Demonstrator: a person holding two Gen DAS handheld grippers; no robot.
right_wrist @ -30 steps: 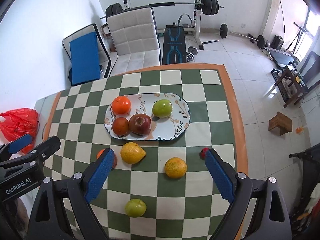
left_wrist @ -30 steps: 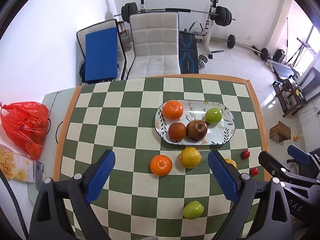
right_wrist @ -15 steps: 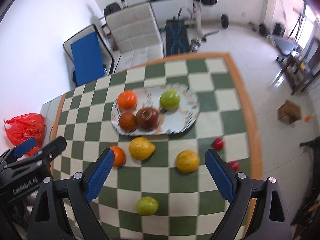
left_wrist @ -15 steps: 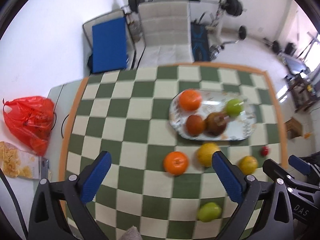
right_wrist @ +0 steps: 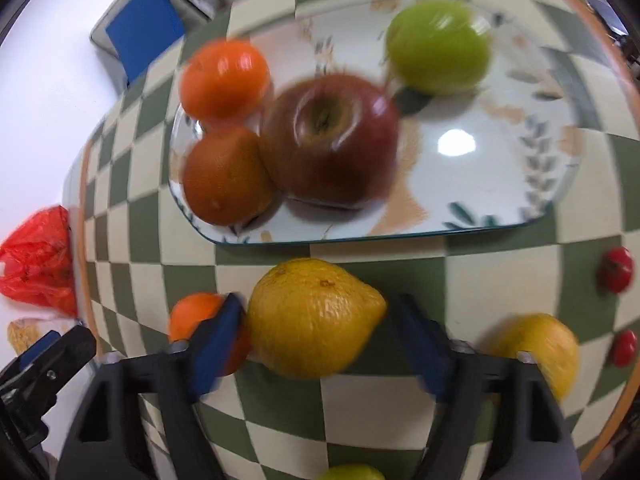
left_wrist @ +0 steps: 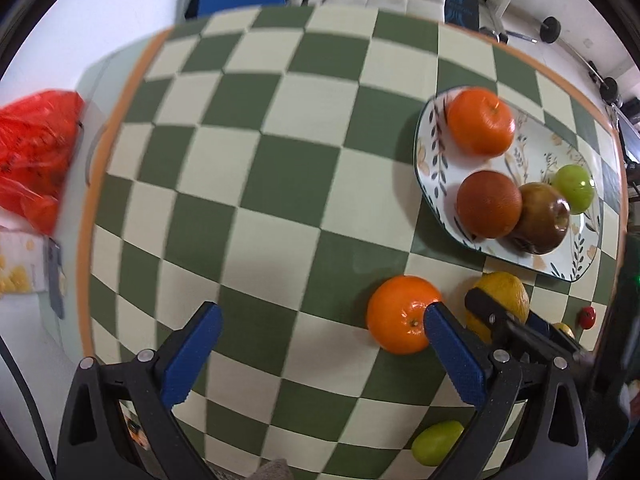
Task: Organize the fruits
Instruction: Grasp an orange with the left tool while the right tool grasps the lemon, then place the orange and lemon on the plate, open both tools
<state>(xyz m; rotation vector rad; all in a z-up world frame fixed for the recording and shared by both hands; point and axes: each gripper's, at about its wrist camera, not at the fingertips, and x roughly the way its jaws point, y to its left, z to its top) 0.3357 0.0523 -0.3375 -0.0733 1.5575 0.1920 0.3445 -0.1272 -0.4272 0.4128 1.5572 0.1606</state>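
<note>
Checkered tablecloth [left_wrist: 280, 168] beneath spread left gripper [left_wrist: 320, 344]; right gripper [right_wrist: 320, 344] straddles lemon [right_wrist: 316, 316], unclamped.

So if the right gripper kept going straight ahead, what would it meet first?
Most likely the large yellow lemon, which sits between the open fingers of the right gripper; motion blur leaves the remaining gap unclear.

The surface [left_wrist: 280, 184] carries a green-and-cream checkered cloth with an orange border. Toward its right edge lies a patterned plate [left_wrist: 430, 172]. Directly on the cloth, nearer the front edge, lie an orange [left_wrist: 400, 314], a lemon [right_wrist: 314, 316], a yellow citrus [right_wrist: 540, 346], two green fruits [left_wrist: 436, 442] and two small red fruits [right_wrist: 616, 270].
</note>
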